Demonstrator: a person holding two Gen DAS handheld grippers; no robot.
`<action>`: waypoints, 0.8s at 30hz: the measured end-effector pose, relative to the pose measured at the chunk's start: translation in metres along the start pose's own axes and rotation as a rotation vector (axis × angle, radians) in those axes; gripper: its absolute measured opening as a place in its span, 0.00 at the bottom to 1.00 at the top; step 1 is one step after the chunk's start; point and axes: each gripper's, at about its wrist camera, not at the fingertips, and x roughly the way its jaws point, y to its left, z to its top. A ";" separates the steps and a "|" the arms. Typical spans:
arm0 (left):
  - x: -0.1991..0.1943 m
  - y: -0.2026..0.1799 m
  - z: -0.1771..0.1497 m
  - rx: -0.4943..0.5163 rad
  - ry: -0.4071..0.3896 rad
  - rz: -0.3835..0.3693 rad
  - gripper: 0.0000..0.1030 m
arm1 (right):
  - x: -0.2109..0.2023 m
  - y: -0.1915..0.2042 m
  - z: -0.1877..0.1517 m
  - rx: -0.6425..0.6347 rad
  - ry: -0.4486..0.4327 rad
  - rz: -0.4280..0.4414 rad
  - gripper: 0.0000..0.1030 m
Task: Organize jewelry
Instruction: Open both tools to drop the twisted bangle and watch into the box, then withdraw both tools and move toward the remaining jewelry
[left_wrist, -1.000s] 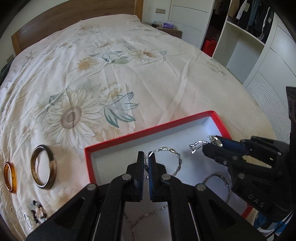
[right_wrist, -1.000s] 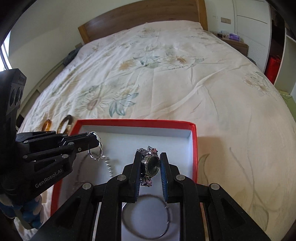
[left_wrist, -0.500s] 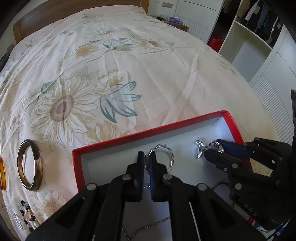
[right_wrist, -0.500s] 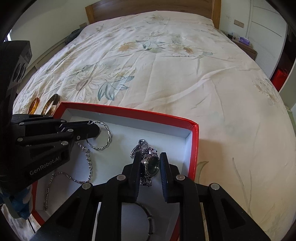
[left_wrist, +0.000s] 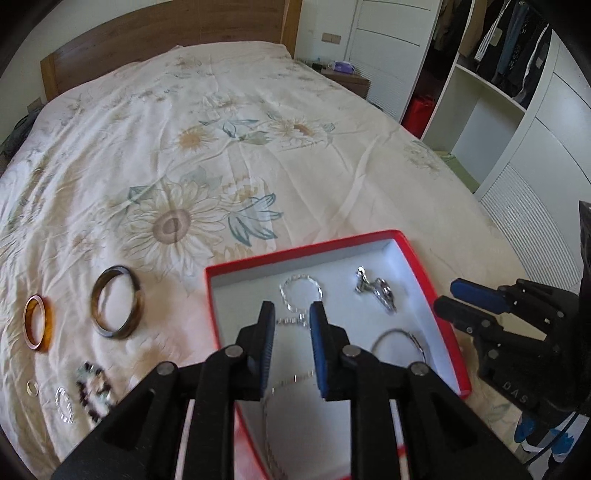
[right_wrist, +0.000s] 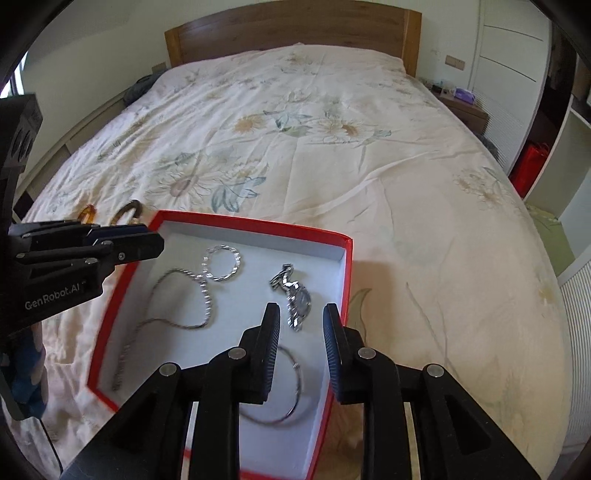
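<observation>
Only the left wrist view shows the loose pieces on the bedspread (left_wrist: 332, 129) left of the box: an amber bangle (left_wrist: 38, 328), a dark brown bangle (left_wrist: 117, 302), and below them a blurred beaded bracelet (left_wrist: 94, 391), a small silver ring (left_wrist: 64, 404) and a tiny hoop (left_wrist: 32, 387). The right wrist view catches just the tops of the two bangles behind the other tool.

The red box (left_wrist: 424, 284) with its white lining lies on the bed near its foot. In it, from the left: a silver chain necklace (right_wrist: 166, 321), fully seen only in the right wrist view, a twisted silver bracelet (right_wrist: 222, 263) touching the chain's upper end, a silver watch (right_wrist: 295, 295) lying on its side, and a thin plain bangle (right_wrist: 291, 391) towards the near edge.

Writing reads "GenRobot.AI" on the left tool in the right wrist view, and "DAS" on the right tool in the left wrist view.

The left claw (left_wrist: 292, 314) points steeply down over the box's left half, its jaws opening with nothing pressed between them; the bracelet lies beneath. The right claw (right_wrist: 301, 317) points down likewise, jaws opening, the watch lying free on the lining just beyond its tips.
</observation>
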 end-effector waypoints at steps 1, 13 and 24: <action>-0.010 0.000 -0.006 -0.003 -0.009 -0.003 0.18 | -0.014 0.005 -0.005 0.006 -0.014 0.004 0.27; -0.147 0.042 -0.094 -0.038 -0.079 0.094 0.18 | -0.124 0.073 -0.054 0.027 -0.135 0.081 0.33; -0.288 0.130 -0.172 -0.180 -0.247 0.243 0.35 | -0.209 0.139 -0.089 -0.027 -0.255 0.130 0.33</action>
